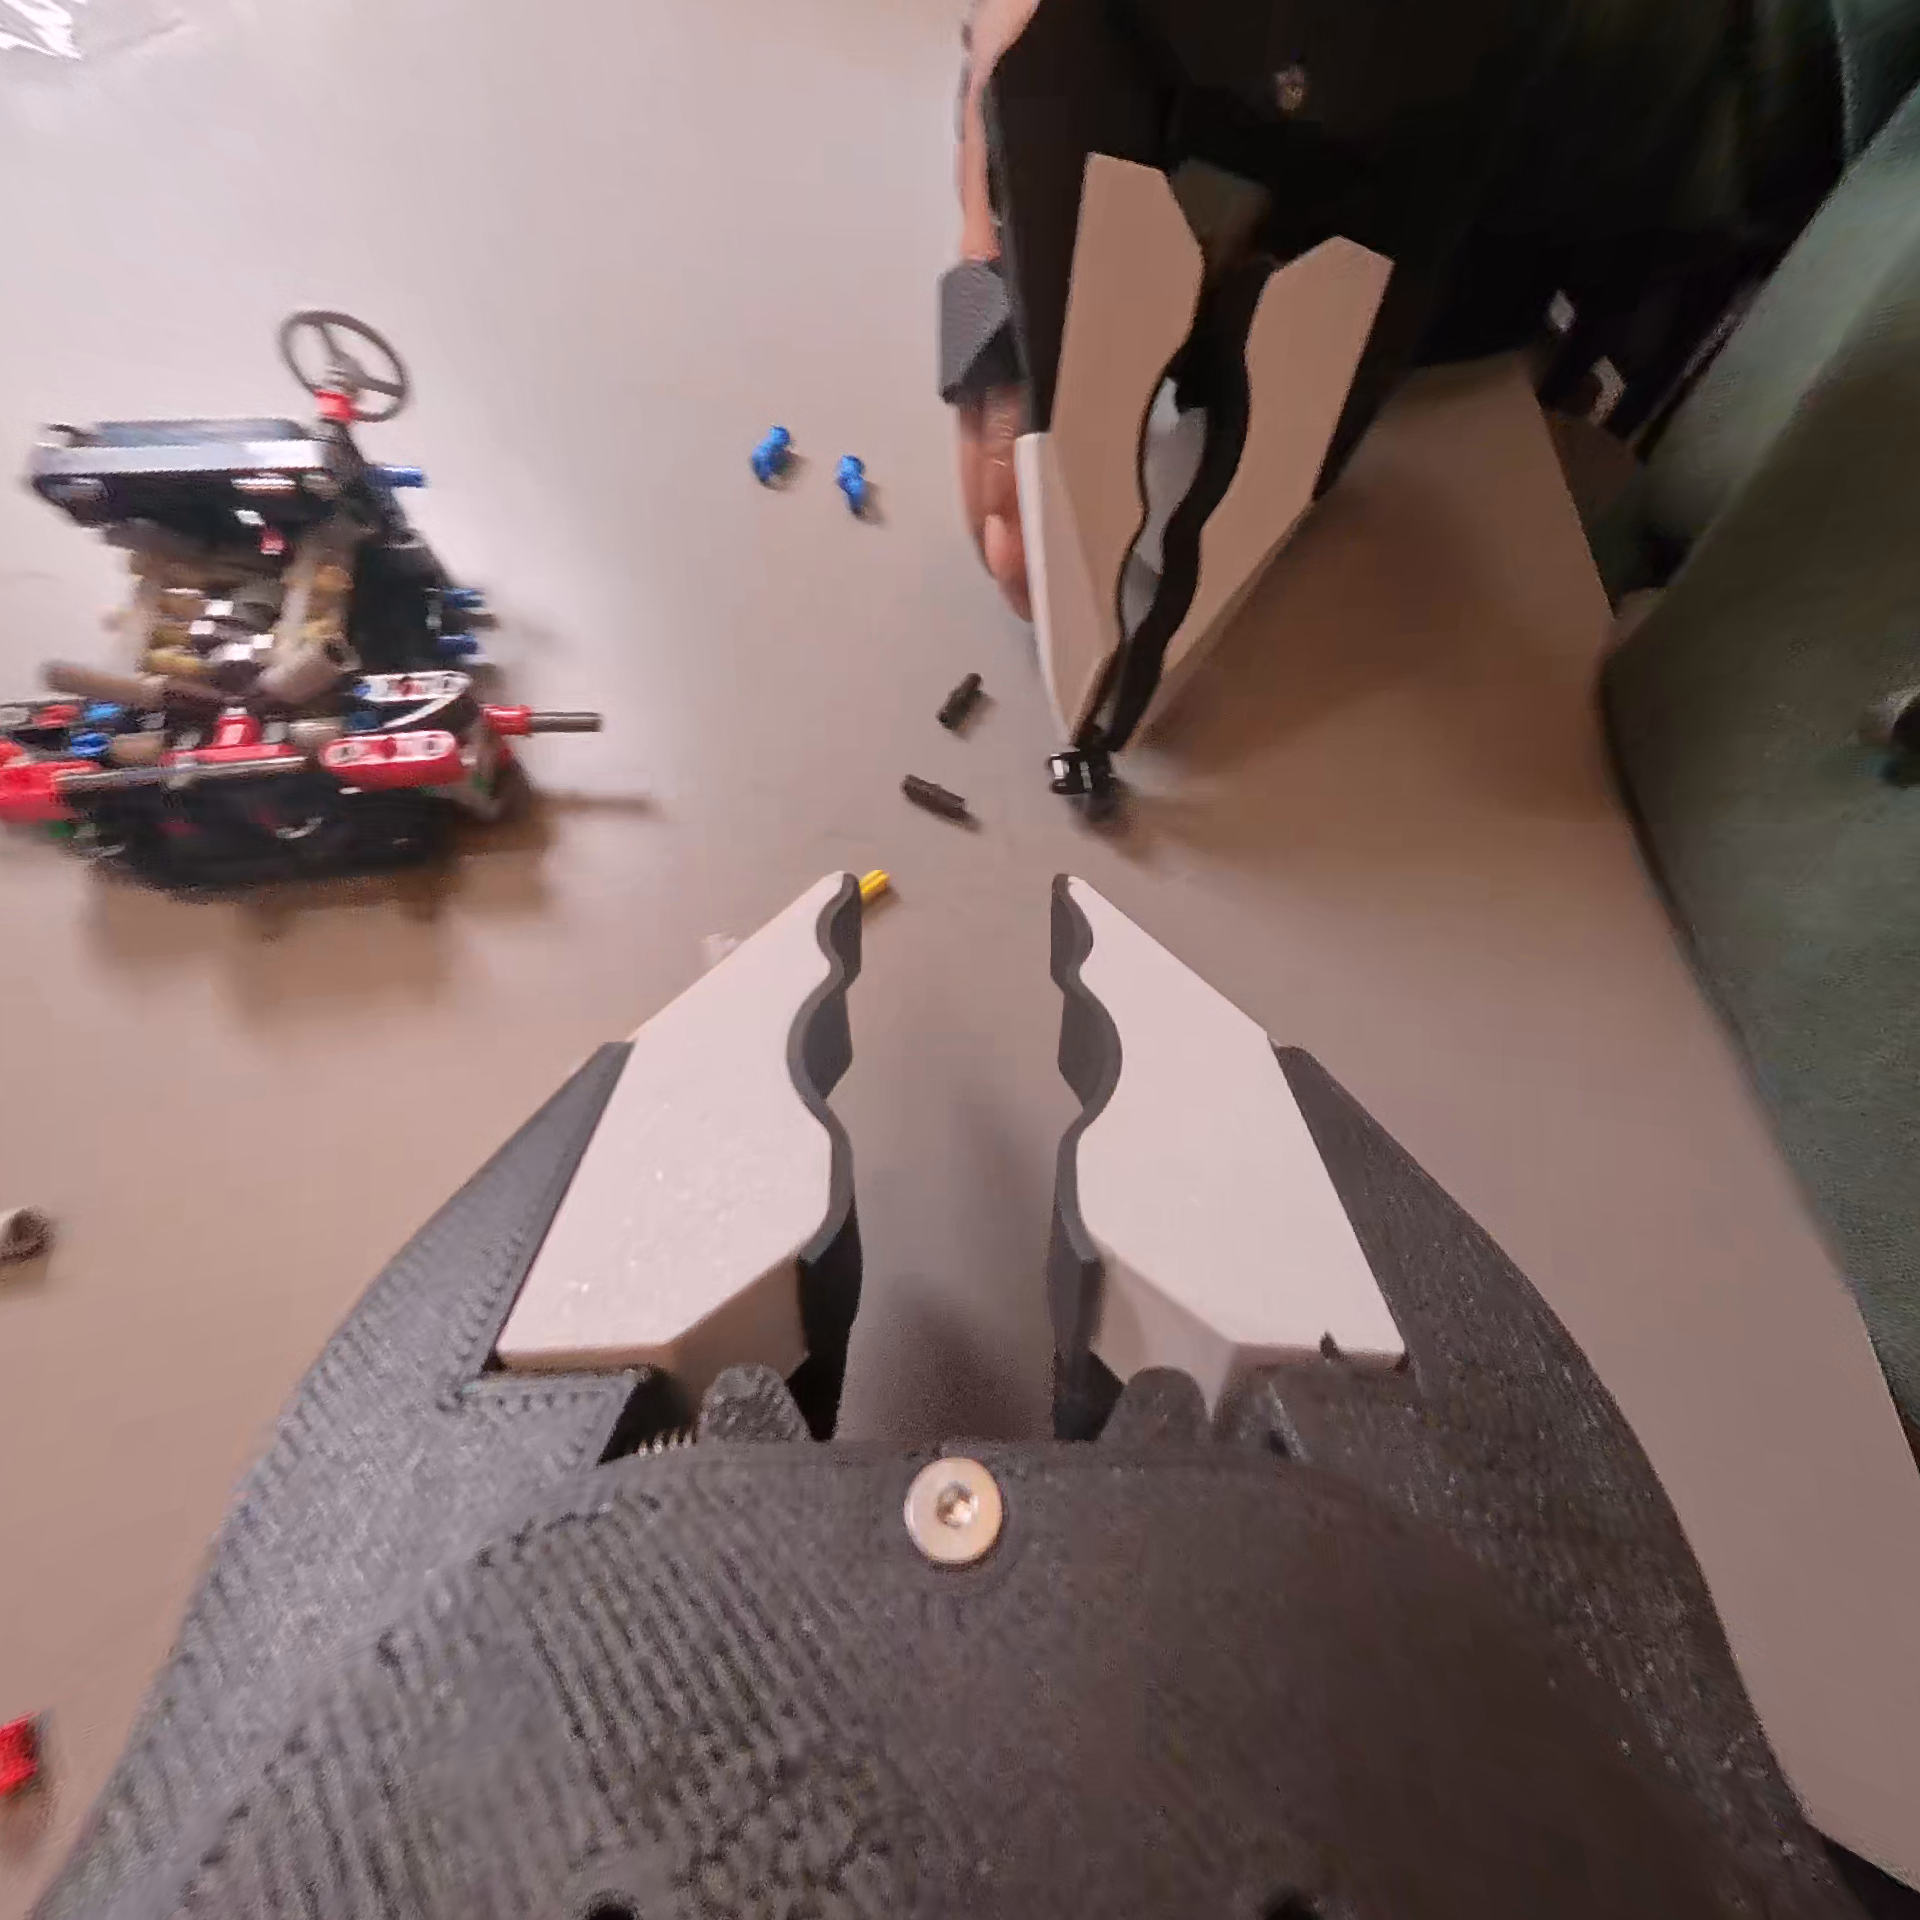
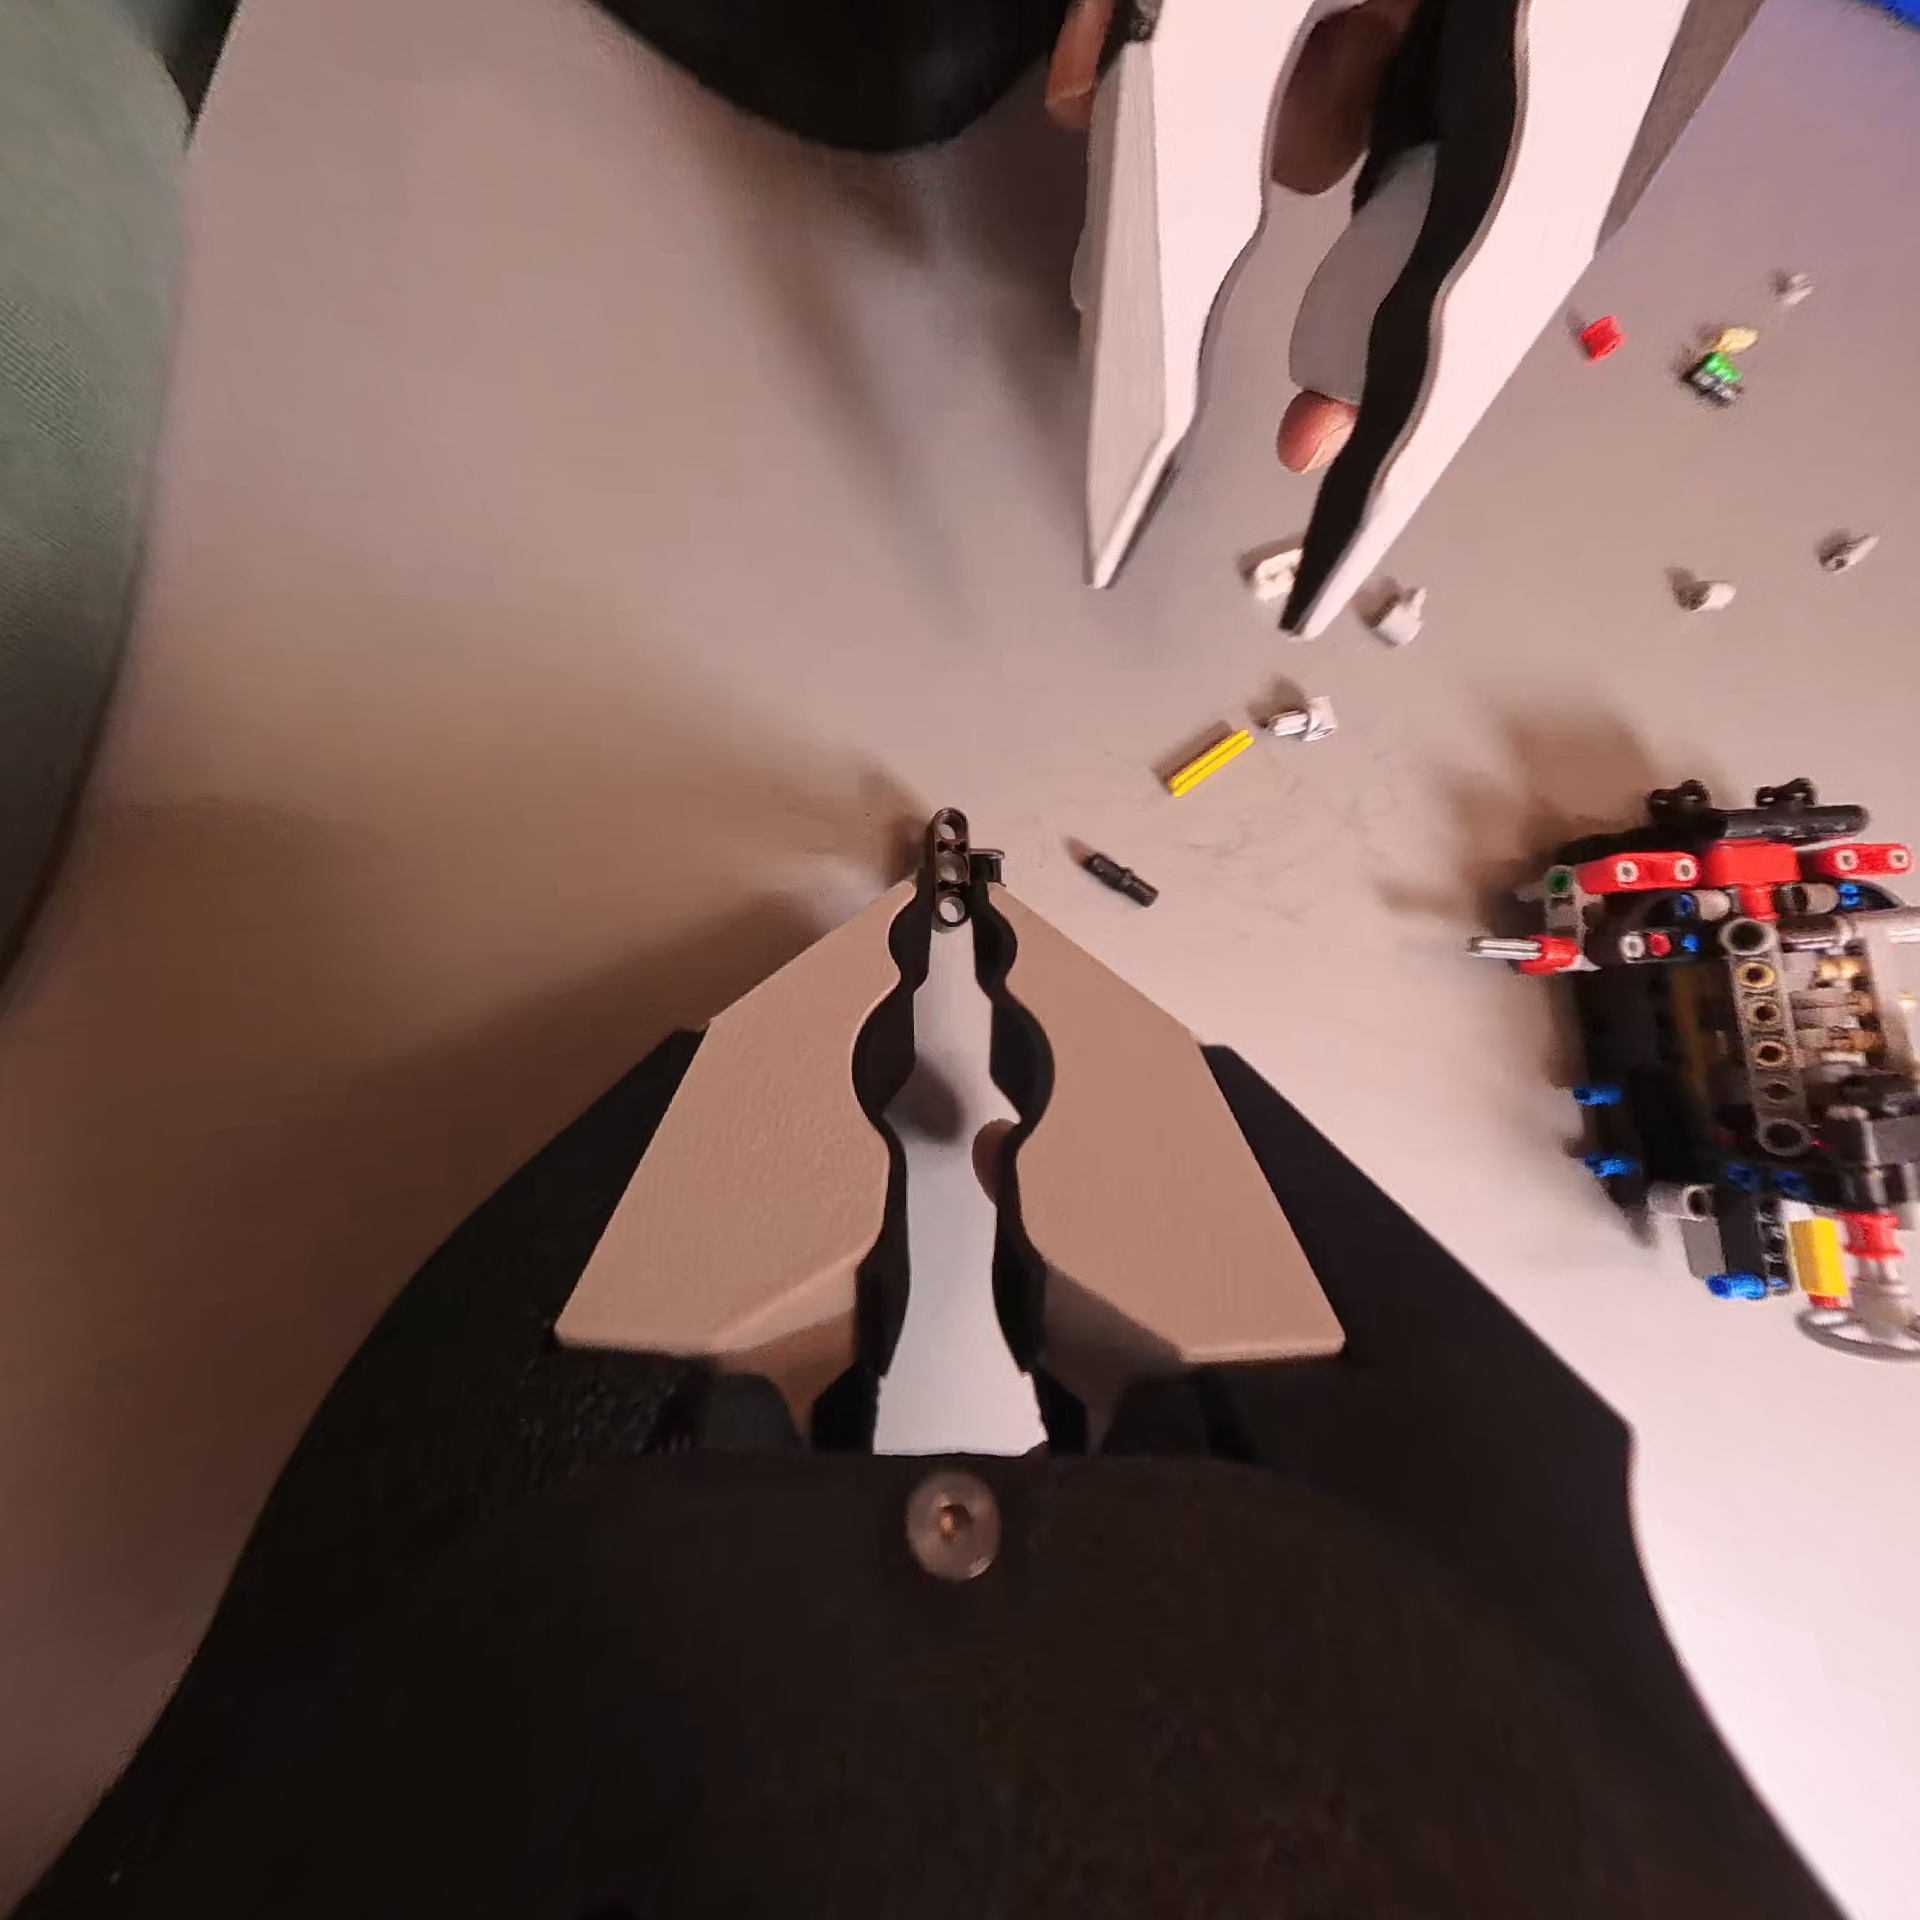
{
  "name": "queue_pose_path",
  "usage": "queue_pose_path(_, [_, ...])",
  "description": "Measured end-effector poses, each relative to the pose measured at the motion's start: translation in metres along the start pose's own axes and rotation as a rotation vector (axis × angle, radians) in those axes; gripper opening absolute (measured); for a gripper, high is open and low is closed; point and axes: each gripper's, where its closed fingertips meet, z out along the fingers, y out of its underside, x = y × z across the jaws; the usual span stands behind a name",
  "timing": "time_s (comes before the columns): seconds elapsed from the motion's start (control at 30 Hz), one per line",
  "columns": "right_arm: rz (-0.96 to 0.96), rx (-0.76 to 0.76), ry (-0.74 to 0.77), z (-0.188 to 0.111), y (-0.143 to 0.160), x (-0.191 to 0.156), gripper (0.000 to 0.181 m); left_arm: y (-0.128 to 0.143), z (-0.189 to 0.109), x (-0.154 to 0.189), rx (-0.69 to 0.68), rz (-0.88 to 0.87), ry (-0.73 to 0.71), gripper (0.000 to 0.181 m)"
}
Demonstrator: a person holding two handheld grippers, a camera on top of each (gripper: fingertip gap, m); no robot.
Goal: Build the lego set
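My right gripper is shut on a small black holed beam with a pin in its side, held at the fingertips just above the table. The left wrist view shows it too, with the black beam at its tips. My left gripper is open and empty, low over the table, with a yellow axle by its left fingertip. The partly built lego car sits to the left; in the right wrist view it is at the right. Two black pins lie between the grippers.
Two blue pins lie beyond the car. The right wrist view shows the yellow axle, a black pin, grey connectors, a red piece and the open left gripper. A green upholstered seat borders the table. About 6 cm separates my left fingertips from my right.
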Motion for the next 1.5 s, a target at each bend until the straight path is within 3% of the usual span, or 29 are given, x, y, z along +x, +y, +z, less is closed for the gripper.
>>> queue_pose_path(0.27, [-0.008,-0.042,0.034,0.005,0.005,0.002,0.017,0.013,0.027,0.022,-0.083,0.019,0.083,0.03])
queue_pose_path(0.4, [0.076,0.042,0.024,-0.011,0.003,0.011,0.018,0.014,0.026,0.017,-0.086,0.014,0.052,0.028])
queue_pose_path(0.53, [0.153,0.022,0.074,-0.024,0.023,0.03,0.015,0.012,0.028,0.013,-0.092,0.018,0.01,0.023])
queue_pose_path(0.73, [0.18,0.001,0.074,-0.018,0.028,0.032,0.012,0.009,0.042,0.028,-0.116,0.036,0.035,0.023])
queue_pose_path(0.9, [0.162,0.004,0.059,-0.011,0.022,0.027,0.012,0.008,0.05,0.027,-0.144,0.086,-0.027,0.016])
queue_pose_path(0.97, [0.165,0.013,0.066,-0.009,0.02,0.029,0.012,0.008,0.049,0.025,-0.152,0.138,-0.048,0.006])
queue_pose_path(1.1, [0.174,0.022,0.084,-0.01,0.02,0.033,0.012,0.016,0.035,0.013,-0.174,0.17,-0.079,0.006])
queue_pose_path(1.3, [0.196,0.058,0.128,-0.013,0.014,0.043,0.012,0.017,0.003,-0.023,-0.111,0.074,-0.169,0.018])
queue_pose_path(1.5, [0.197,0.06,0.135,-0.012,0.012,0.044,0.012,0.016,0.011,-0.034,-0.123,0.143,-0.183,0.013])
